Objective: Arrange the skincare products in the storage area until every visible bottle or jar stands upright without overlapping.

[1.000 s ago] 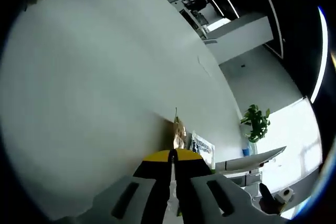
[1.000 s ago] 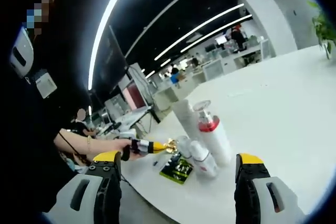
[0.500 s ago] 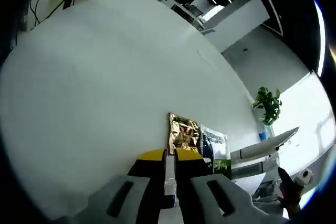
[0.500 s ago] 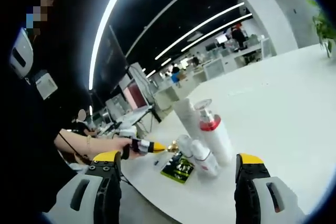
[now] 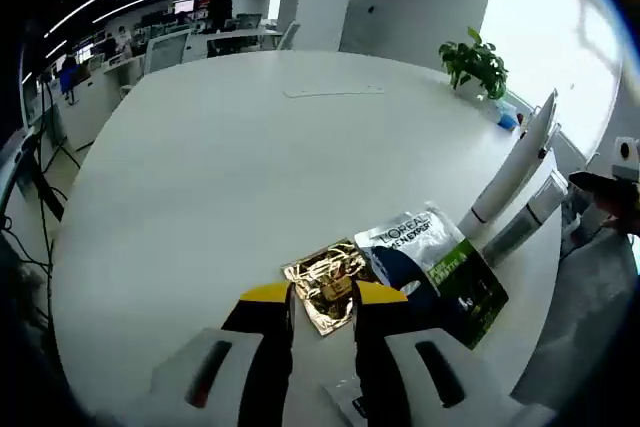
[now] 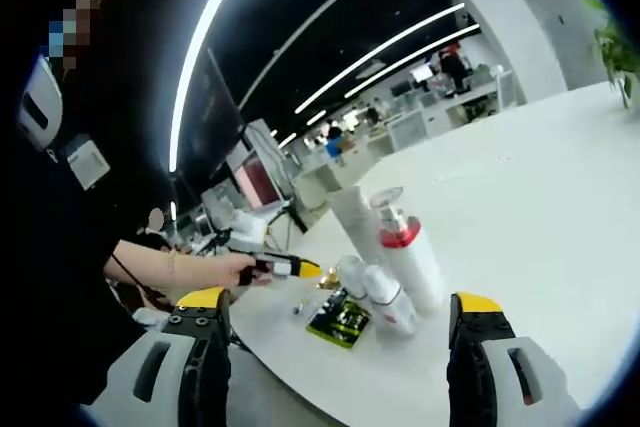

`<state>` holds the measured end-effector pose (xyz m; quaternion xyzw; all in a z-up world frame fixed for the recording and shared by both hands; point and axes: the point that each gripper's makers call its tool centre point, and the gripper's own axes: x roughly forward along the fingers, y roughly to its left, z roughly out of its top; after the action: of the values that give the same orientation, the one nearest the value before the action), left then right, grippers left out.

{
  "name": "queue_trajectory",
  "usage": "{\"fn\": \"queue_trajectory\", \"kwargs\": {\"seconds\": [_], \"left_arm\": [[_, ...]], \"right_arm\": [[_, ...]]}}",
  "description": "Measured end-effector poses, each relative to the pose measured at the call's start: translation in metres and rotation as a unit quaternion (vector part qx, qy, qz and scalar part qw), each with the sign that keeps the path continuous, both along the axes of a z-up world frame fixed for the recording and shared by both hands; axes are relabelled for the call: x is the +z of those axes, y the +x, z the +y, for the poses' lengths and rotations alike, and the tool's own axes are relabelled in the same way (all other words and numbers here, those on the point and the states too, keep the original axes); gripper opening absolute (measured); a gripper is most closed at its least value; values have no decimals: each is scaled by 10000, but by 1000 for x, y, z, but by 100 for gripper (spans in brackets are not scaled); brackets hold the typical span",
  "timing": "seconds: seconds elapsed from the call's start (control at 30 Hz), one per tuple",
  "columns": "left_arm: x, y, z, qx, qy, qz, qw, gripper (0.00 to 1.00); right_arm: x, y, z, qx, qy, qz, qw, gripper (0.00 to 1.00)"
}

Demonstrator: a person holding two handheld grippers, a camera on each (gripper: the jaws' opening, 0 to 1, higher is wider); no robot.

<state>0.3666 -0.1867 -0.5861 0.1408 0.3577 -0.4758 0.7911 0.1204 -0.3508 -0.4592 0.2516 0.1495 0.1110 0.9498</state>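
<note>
Right now the skincare products sit in a tight cluster near the rim of the round white surface [image 5: 250,147]. From my right tool's view, a pump bottle with a red collar [image 6: 408,257] stands upright beside a taller white tube [image 6: 352,222], with two smaller white bottles [image 6: 380,297] pressed close in front of them and a green-and-black sachet [image 6: 340,319] lying flat toward the edge. From my left tool's view, that L'Oreal sachet [image 5: 435,262] lies flat on the surface, just beside a crinkled gold foil sachet [image 5: 325,282], and two long white tubes [image 5: 510,182] slant across the right side past the surface's rim; whether they stand upright I cannot tell from this tilt.

My left tool [image 5: 322,312] has its yellow-tipped jaws slightly apart, straddling the gold sachet's near corner without a clear grip on it. In the right tool's view it [image 6: 295,268] hovers above the sachets. My right tool [image 6: 340,347] is spread wide and holds nothing, well back from the cluster.

Beyond the products the surface runs broad and bare toward a potted plant [image 5: 475,62] at its far edge.
</note>
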Motion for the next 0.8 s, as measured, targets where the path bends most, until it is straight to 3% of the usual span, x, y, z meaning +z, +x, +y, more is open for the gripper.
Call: {"fn": "queue_trajectory", "kwargs": {"seconds": [0.2,0.4,0.5,0.63,0.8], "left_arm": [[-8,-5,-19,-461,173,-118,9987,23],[-19,7,-19,-690,496,-269,9960,26],[-19,-2,-23,-880,598,-317,9938,26],[-34,-1,-14,-1120,990,-404,9879,24],[-28,-12,-21,-1194,846,-377,9885,23]], "right_arm": [[-1,0,-1,-6,3,21,10000,94],[-2,0,-2,-10,-1,32,10000,94],[-1,0,-3,-16,34,0,10000,94],[-3,0,-3,-2,36,23,10000,94],[-4,-1,-1,29,-2,62,10000,94]]}}
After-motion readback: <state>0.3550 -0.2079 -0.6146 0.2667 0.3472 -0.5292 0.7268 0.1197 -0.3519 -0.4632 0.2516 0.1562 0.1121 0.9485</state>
